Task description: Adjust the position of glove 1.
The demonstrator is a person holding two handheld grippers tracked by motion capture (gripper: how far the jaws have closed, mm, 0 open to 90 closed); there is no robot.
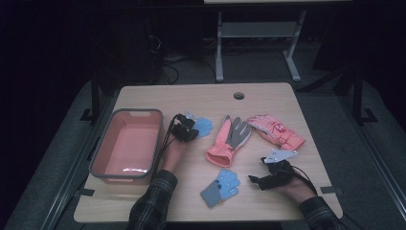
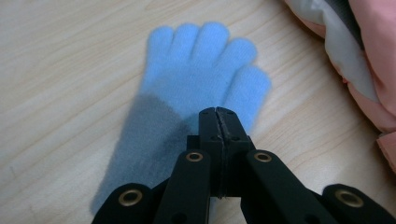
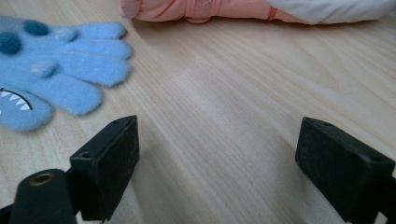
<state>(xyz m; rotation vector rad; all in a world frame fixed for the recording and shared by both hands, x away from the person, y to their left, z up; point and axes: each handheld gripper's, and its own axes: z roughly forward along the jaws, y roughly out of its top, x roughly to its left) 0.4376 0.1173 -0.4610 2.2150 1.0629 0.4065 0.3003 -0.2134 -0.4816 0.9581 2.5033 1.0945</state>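
A plain light blue knit glove (image 2: 187, 79) lies flat on the wooden table, fingers pointing away from my left gripper (image 2: 219, 115). That gripper's black jaws are shut together just over the glove's palm, with no fabric seen between them. In the high view the left gripper (image 1: 186, 129) sits beside the same glove (image 1: 203, 126), right of the bin. My right gripper (image 3: 219, 158) stands open over bare wood, and in the high view it (image 1: 254, 180) rests low near the front right. A second blue glove with dark dots (image 3: 60, 70) lies to its left (image 1: 221, 186).
A salmon bin with a grey rim (image 1: 125, 113) stands at the table's left. A salmon and grey glove (image 1: 230, 140) and a pink padded glove (image 1: 276, 130) lie mid-table. The pink glove's edge (image 2: 369, 60) shows at the right of the left gripper view.
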